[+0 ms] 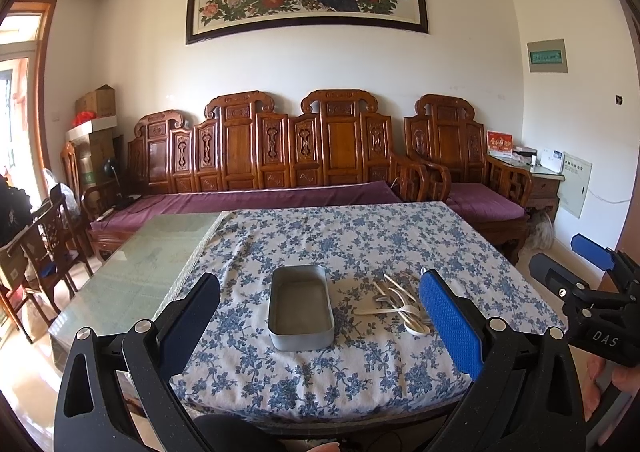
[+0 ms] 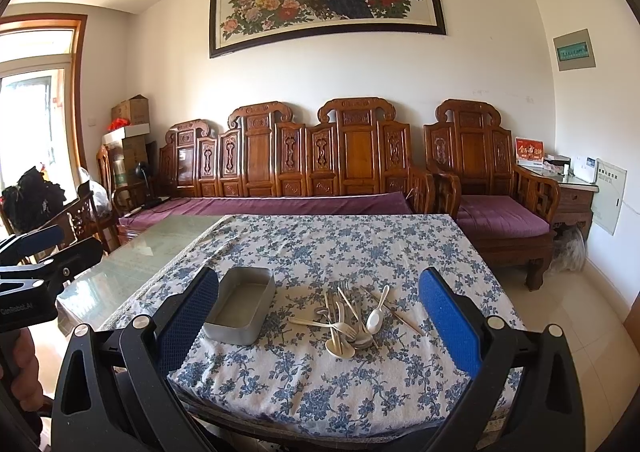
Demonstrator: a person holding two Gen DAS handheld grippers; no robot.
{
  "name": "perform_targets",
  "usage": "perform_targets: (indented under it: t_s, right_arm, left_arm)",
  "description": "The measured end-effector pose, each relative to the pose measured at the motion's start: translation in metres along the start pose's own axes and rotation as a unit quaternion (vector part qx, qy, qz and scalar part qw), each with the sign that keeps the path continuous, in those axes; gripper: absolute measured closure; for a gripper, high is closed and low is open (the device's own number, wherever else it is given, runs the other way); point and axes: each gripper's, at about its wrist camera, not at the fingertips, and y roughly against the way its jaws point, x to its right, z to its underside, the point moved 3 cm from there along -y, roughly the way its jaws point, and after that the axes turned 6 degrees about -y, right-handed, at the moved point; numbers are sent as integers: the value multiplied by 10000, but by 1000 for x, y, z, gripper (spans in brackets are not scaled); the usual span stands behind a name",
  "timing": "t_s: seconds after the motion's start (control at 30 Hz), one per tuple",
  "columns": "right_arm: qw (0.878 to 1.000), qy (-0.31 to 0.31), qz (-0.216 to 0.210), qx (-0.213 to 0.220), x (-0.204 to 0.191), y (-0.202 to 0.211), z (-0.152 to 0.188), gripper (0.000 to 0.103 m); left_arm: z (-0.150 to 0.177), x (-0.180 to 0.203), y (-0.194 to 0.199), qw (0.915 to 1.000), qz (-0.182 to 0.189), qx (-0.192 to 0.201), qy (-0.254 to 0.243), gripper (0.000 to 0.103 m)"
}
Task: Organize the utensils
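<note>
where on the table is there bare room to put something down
Free: the far half of the tablecloth beyond the metal tin, the near strip before the front edge, and the uncovered glass top left of the cloth. Crowded: the utensil pile right of the tin, with only a narrow gap between them.

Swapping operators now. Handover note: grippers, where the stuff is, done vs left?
Left gripper: open, empty, above the near table edge.
Right gripper: open, empty, same height.
Metal tin: empty, on the floral tablecloth.
Utensil pile: spoons, forks and chopsticks heaped loose just right of the tin.
Done: nothing moved into the tin.
Left: all utensils to pick and place.
</note>
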Motion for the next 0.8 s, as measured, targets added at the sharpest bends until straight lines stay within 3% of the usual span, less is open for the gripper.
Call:
perform_targets:
  t_s: [0.37, 0.8]
  right_arm:
    - [9992, -1, 52, -399, 23, -47, 23, 3]
    - [9924, 239, 156, -1200, 71, -152, 48, 25]
  left_arm:
    - [32, 6, -57, 9975, 267, -657, -25, 6]
    - [50, 19, -139, 9905, 568, -1229, -243, 6]
